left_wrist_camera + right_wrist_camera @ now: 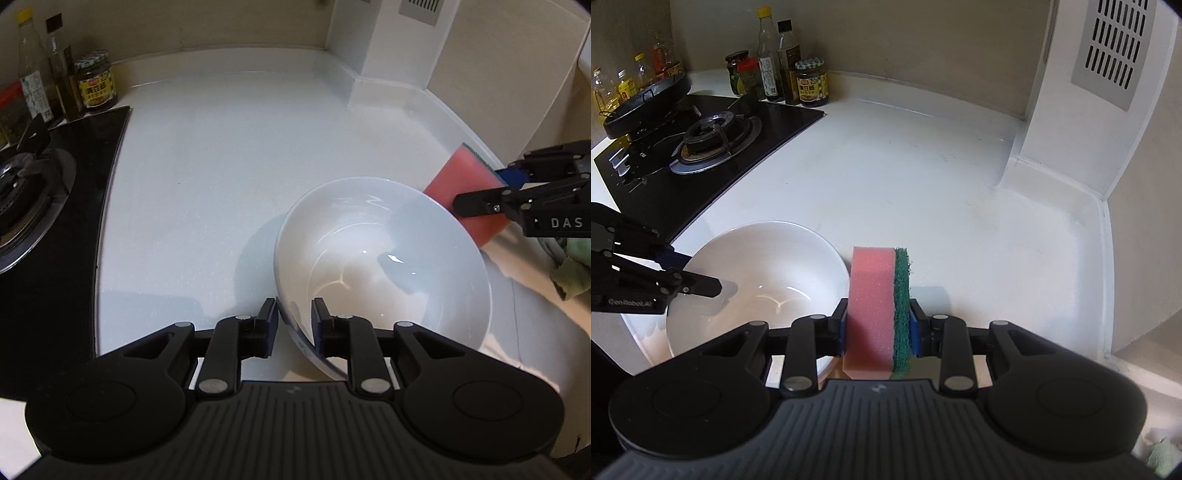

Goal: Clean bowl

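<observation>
A white bowl (384, 258) is held tilted above the white counter. My left gripper (294, 312) is shut on its near rim, one finger inside and one outside. The bowl also shows in the right wrist view (757, 273), with the left gripper (698, 273) on its left rim. My right gripper (878, 314) is shut on a pink sponge (871, 306) with a green scouring side, held upright just right of the bowl. In the left wrist view the sponge (465, 188) sits behind the bowl's far right rim, with the right gripper (480, 188) on it.
A black gas hob (713, 136) with a burner lies to the left, with a black pan (646, 99) on its far side. Bottles and jars (783, 70) stand behind it. A white pillar with a vent (1108, 55) stands at the right. A green cloth (569, 273) lies at the right.
</observation>
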Demonstrator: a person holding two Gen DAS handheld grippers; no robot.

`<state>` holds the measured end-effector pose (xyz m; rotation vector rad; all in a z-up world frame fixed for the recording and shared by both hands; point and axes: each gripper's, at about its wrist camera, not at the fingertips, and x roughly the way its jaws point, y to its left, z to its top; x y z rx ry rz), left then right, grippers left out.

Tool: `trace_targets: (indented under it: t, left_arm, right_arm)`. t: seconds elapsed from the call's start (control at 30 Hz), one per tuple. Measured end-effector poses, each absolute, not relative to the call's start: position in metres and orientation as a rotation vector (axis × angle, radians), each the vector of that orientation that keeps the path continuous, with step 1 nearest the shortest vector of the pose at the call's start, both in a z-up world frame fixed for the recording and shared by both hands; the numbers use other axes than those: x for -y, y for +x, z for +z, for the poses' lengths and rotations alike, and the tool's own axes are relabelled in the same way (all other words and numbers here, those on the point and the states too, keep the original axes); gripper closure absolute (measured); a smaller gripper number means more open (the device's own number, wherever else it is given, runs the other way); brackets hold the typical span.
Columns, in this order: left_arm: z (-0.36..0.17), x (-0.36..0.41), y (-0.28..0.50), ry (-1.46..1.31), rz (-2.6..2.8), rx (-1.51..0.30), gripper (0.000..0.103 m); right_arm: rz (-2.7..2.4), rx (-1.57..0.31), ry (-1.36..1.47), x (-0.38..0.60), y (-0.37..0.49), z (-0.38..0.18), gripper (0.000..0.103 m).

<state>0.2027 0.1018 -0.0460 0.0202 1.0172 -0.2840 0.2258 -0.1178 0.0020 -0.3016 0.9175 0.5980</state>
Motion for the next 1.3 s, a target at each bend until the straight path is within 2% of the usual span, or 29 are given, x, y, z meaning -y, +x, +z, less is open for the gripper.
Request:
trace_targets:
  t: [0.1, 0.17, 0.43, 0.57, 0.67, 0.9, 1.1, 1.17, 1.2, 1.23, 1.3]
  left_arm:
    - [-0.044, -0.096, 0.222, 0.097, -0.295, -1.021, 0.095]
    - [-0.043, -0.094, 0.234, 0.108, -0.296, -1.028, 0.096]
    - [-0.037, -0.109, 0.201, -0.012, -0.245, -0.994, 0.085]
    - [-0.038, -0.105, 0.204, 0.031, -0.257, -0.986, 0.094]
    - [-0.038, -0.102, 0.207, 0.063, -0.266, -0.981, 0.095]
    - [-0.04, -0.095, 0.212, 0.139, -0.286, -0.967, 0.087]
    - [-0.041, -0.084, 0.222, 0.228, -0.327, -0.941, 0.089]
    - [-0.041, -0.088, 0.224, 0.199, -0.335, -0.935, 0.089]
    - [-0.039, -0.091, 0.221, 0.183, -0.317, -0.931, 0.082]
    - [-0.037, -0.093, 0.217, 0.158, -0.3, -0.932, 0.081]
    - [-0.033, -0.099, 0.208, 0.097, -0.276, -0.941, 0.081]
  right_arm:
    - [0.586, -0.916, -0.32, 0.116, 0.226, 0.001, 0.077]
    - [0.578, -0.919, -0.317, 0.118, 0.228, -0.001, 0.077]
    - [0.577, -0.914, -0.296, 0.118, 0.232, 0.001, 0.077]
    - [0.575, -0.911, -0.311, 0.114, 0.234, 0.0, 0.077]
    - [0.562, -0.908, -0.322, 0.114, 0.236, 0.0, 0.077]
    - [0.572, -0.91, -0.254, 0.119, 0.242, 0.002, 0.077]
    - [0.561, -0.933, -0.231, 0.119, 0.249, -0.002, 0.077]
    - [0.555, -0.935, -0.228, 0.119, 0.252, -0.003, 0.077]
    - [0.553, -0.938, -0.222, 0.12, 0.252, -0.004, 0.077]
    - [0.553, -0.94, -0.216, 0.121, 0.251, -0.004, 0.077]
    - [0.553, -0.944, -0.204, 0.123, 0.249, -0.004, 0.077]
